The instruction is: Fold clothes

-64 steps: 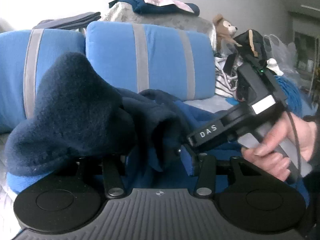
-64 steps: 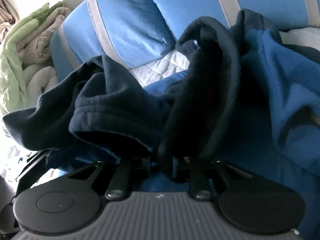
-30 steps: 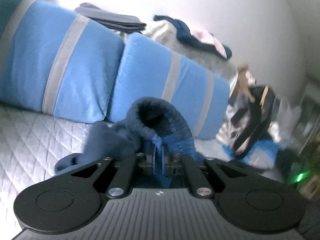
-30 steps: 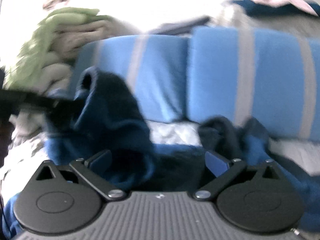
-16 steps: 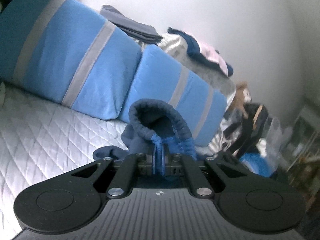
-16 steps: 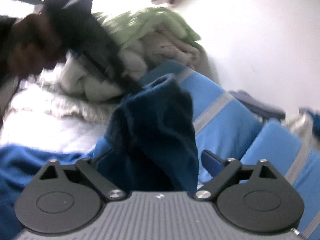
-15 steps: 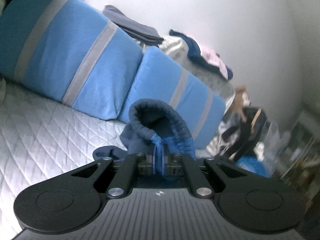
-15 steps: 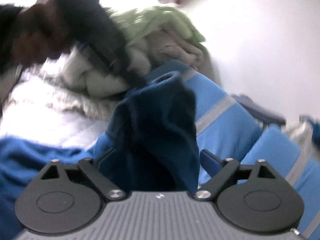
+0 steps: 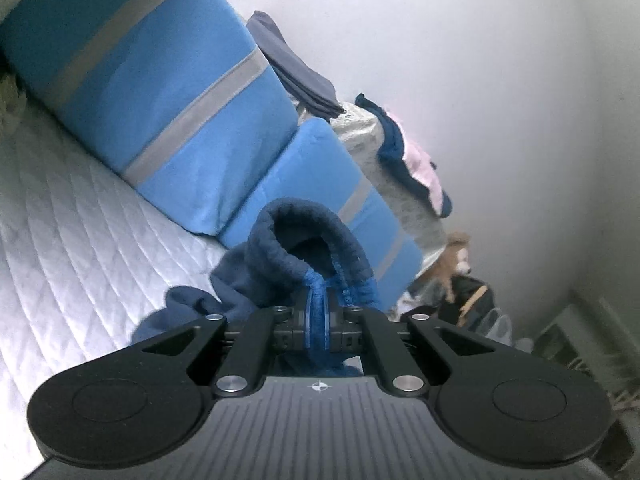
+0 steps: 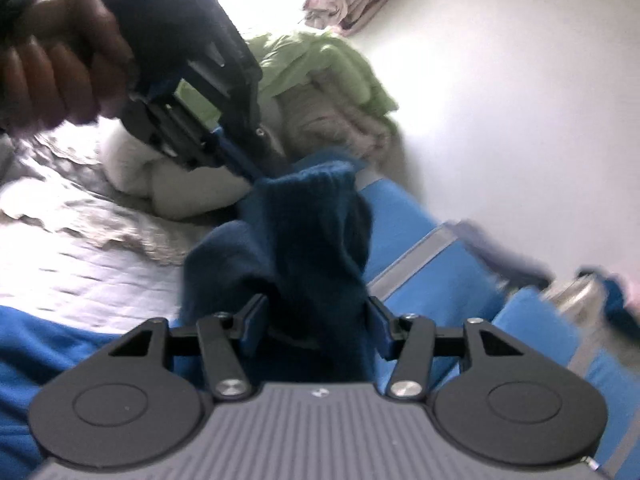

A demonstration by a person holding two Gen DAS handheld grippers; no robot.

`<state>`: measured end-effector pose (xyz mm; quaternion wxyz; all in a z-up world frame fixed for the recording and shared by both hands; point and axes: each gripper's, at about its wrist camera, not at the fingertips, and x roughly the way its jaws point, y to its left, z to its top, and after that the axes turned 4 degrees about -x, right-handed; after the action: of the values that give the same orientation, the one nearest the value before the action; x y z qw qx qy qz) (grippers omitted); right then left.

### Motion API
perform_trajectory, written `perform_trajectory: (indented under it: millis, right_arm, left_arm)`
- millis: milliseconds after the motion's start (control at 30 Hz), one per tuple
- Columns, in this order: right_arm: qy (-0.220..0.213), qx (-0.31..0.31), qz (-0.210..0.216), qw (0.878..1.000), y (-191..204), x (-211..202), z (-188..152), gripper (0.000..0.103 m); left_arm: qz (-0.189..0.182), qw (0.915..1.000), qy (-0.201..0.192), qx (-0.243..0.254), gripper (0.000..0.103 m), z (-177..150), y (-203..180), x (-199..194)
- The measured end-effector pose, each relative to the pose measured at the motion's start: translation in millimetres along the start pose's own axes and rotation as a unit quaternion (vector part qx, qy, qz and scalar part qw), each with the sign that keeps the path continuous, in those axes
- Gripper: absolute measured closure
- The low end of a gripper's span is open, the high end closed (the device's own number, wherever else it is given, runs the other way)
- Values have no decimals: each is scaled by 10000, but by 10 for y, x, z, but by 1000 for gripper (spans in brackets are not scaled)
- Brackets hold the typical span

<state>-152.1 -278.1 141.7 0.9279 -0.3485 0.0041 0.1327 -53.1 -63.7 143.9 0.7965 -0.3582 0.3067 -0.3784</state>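
Note:
A navy and blue fleece garment [image 9: 304,256] hangs from my left gripper [image 9: 316,328], which is shut on a blue seam of it and holds it up over the bed. In the right wrist view the same garment [image 10: 304,240] hangs between the two fingers of my right gripper [image 10: 316,328]. Those fingers stand apart on either side of the cloth. The left gripper [image 10: 240,160] shows there too, clamped on the garment's upper edge, with the person's hand [image 10: 60,72] on its handle.
A white quilted mattress [image 9: 72,240] lies below. Blue cushions with grey stripes [image 9: 172,112] lean on the wall. Folded clothes [image 9: 404,160] sit behind them. A green and beige blanket pile [image 10: 332,76] is at the bed's end. A teddy bear [image 9: 452,260] and bags are at right.
The left gripper has lifted the garment higher and tilted. The right gripper, open a second ago, has narrowed its fingers around the hanging cloth.

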Motion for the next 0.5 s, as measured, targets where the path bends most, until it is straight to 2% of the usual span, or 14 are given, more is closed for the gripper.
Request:
perform_trajectory:
  millis: [33,67,100,133,167,200,233,267,333,500]
  right_arm:
    - [-7,-184,-181,9997,42,24,10,61]
    - [16,-341,-344,9988,78,55,23,70]
    - [102,-400,-443,9982,95,100,39,86]
    - [204,-306,-453,9983,79,142,58,90]
    - [311,-96,-416,9986,35,177,87,91]
    - [404,105,-391,9984,-13,210,111,92]
    - [473,292,-388,9977,-68,240,128,93]
    - [531,437,-396,9968,-119,270,140,93]
    - [563,468,-447,9963,-155,306,143,93]
    - [618,310,-500,9964,-99,324,155,92]
  left_arm:
    - [-82,9999,-36,-77,97,-4,14,-3]
    - [-103,9998,-135,-117,97,-8,14,-8]
    - [-113,9996,-240,-141,96,-13,11,-13]
    - [-47,9992,-383,-48,90,-26,-20,-25]
    - [18,9986,-520,48,69,-38,-53,-36]
    - [78,9980,-611,168,58,-50,-90,-46]
    - [78,9974,-666,272,40,-67,-126,-54]
    - [-21,9973,-673,309,31,-77,-146,-58]
    - [-200,9977,-574,297,28,-90,-168,-26]
    - [0,9999,-91,-68,28,-109,-122,179]
